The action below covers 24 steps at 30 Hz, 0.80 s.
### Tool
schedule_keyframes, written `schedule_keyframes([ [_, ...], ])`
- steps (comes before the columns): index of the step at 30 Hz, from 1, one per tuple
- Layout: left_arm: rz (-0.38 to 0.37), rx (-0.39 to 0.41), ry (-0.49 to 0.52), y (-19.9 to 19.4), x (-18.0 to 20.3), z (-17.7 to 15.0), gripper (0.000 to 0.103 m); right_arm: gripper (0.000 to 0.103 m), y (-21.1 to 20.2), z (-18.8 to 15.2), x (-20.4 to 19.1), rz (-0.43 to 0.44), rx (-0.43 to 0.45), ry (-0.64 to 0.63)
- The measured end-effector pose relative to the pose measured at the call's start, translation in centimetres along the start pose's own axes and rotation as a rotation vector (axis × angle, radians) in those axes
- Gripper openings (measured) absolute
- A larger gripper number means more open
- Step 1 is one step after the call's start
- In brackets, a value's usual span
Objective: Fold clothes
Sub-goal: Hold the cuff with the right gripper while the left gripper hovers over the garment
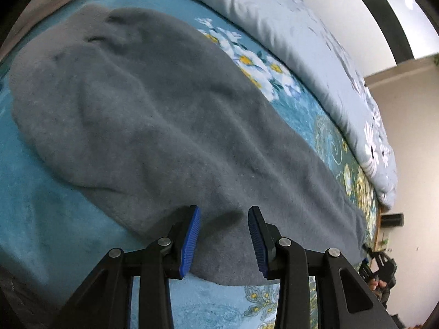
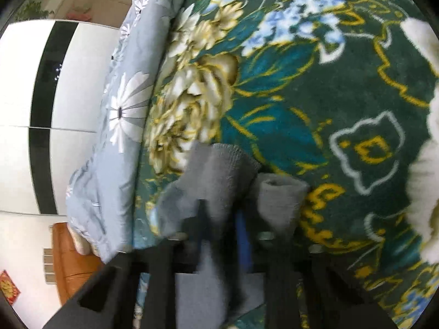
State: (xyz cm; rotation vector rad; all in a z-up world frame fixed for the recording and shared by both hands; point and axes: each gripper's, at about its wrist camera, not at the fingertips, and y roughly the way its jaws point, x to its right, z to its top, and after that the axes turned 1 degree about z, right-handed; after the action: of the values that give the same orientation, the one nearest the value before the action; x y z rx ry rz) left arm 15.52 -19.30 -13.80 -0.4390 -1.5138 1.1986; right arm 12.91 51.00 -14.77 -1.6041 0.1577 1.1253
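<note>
A grey fleece garment (image 1: 153, 126) lies spread on the floral bed blanket (image 1: 41, 205). My left gripper (image 1: 223, 235) is open, its blue pads (image 1: 190, 241) on either side of the garment's near edge, just above it. In the right wrist view my right gripper (image 2: 222, 227) is shut on a bunched end of the grey garment (image 2: 216, 175), lifted above the blanket; folds of the cloth hang over both fingers and hide the tips. The right gripper also shows small at the left wrist view's right edge (image 1: 381, 271).
A light blue flowered duvet (image 1: 301, 35) lies bunched along the far side of the bed. A white wardrobe (image 2: 24, 109) with a black stripe and an orange-brown cabinet (image 2: 68, 263) stand beyond the bed.
</note>
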Motion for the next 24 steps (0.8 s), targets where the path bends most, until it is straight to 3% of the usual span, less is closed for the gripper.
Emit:
schedule_keyframes([
  [6,-0.048,0.026,-0.059,-0.6,-1.2,0.1,0.04,0.009,-5.0,-0.9,-3.4,0.076,0.077,-0.165],
  [10,-0.052,0.014,-0.064,-0.5,-1.2,0.0,0.04,0.009,-3.8,-1.1,0.3,-0.081,0.018,-0.125],
  [13,-0.044,0.015,-0.052,-0.6,-0.9,-0.1,0.04,0.012,-3.5,-1.6,2.0,-0.078,0.019,-0.083],
  [15,-0.047,0.013,-0.068,-0.5,-1.2,-0.1,0.04,0.034,-3.8,-1.8,2.1,-0.097,0.035,-0.086],
  [17,-0.05,0.01,-0.085,-0.5,-1.4,0.0,0.04,0.046,-3.7,-1.7,2.1,-0.131,0.033,-0.099],
  [20,-0.057,0.012,-0.091,-0.6,-1.4,0.0,0.04,0.046,-3.1,-1.5,2.8,-0.125,0.028,-0.078],
  [24,-0.045,0.004,-0.068,-0.6,-1.0,-0.3,0.04,0.049,-1.5,-1.4,3.7,-0.003,0.02,0.015],
])
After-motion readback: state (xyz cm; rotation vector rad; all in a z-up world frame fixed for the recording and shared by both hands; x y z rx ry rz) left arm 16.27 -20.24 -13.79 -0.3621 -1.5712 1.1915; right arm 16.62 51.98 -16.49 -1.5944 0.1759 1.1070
